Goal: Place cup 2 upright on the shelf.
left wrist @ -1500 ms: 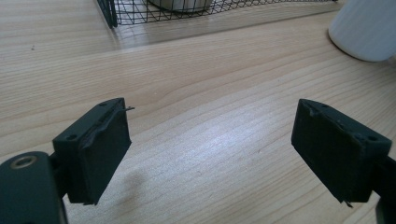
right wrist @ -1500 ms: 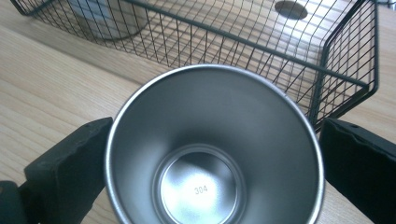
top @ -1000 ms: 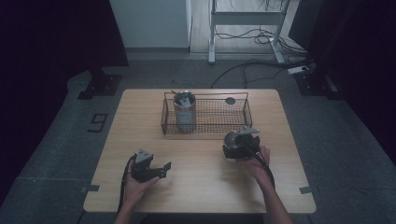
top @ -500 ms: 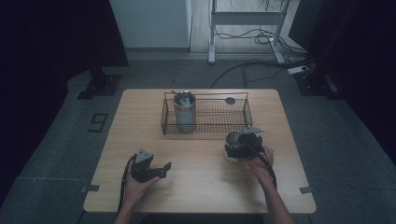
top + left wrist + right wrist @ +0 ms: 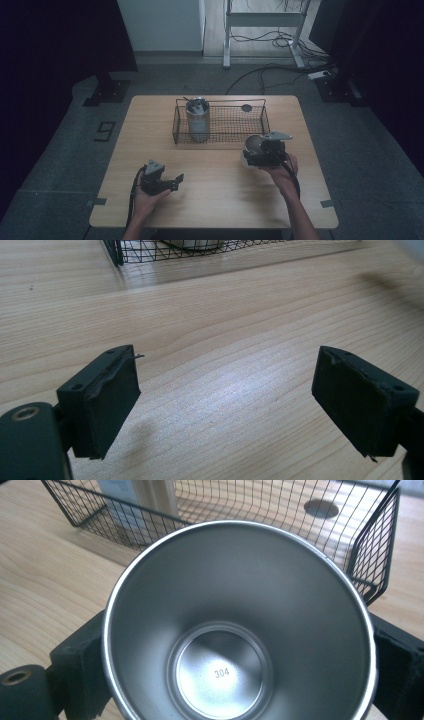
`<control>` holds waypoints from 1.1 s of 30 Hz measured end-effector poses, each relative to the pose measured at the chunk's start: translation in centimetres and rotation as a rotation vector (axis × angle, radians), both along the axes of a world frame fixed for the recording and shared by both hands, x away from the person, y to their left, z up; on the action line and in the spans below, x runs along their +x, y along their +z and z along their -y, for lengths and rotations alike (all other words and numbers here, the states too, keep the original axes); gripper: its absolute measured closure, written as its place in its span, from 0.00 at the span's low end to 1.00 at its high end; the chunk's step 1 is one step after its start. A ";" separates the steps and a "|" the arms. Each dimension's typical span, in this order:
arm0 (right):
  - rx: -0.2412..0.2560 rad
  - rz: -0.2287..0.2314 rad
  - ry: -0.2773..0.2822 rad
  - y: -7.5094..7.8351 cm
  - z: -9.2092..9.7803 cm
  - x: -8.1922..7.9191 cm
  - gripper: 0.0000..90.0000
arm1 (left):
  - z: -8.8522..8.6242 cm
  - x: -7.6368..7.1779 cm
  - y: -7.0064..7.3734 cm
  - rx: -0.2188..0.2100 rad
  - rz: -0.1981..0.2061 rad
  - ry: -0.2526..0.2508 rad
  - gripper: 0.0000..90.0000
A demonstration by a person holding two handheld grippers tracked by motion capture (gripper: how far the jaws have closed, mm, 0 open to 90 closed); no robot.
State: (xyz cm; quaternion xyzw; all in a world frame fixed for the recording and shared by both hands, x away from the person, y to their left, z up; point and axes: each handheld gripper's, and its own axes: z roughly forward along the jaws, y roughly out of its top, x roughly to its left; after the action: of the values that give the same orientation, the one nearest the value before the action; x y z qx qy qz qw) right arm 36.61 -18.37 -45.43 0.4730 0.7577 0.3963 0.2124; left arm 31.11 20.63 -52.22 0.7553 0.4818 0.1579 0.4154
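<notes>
R gripper clamps steel cup, "304" stamp seen in its view; L gripper wide, empty.

Cup shiny steel; table matt wood.

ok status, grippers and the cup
Right gripper shut on steel cup, fingers on its sides. Left gripper open, empty. Wire basket just ahead.

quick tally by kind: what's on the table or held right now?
Steel cups: 2 (one held in the right gripper, one upright in the basket)
Wire baskets: 1
Grippers: 2 (left gripper open over bare wood)
Total: 5
</notes>
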 end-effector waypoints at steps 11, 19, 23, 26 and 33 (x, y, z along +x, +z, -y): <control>0.014 0.033 0.023 2.1 0.0 -0.4 0.07 | 0.1 0.0 -0.1 0.000 -0.008 -0.008 0.14; 0.020 0.044 0.034 3.4 -0.2 -0.5 0.07 | 0.1 0.1 -0.4 -0.012 -0.016 -0.010 0.14; 0.024 0.049 0.036 4.1 -0.3 -0.2 0.07 | 0.1 0.0 -0.1 -0.014 -0.005 -0.010 0.14; 0.030 0.055 0.034 4.6 -0.3 -0.1 0.07 | 0.1 -0.1 0.0 -0.018 -0.003 -0.011 0.14; 0.038 0.057 0.038 5.4 -0.3 0.2 0.07 | 0.1 -0.1 0.0 -0.018 -0.008 -0.015 0.14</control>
State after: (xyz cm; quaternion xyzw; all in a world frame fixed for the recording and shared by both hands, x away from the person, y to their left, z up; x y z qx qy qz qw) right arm 36.77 -18.03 -40.06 0.4509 0.7525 0.4279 0.2175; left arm 31.00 20.52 -52.25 0.7556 0.4792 0.1475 0.4216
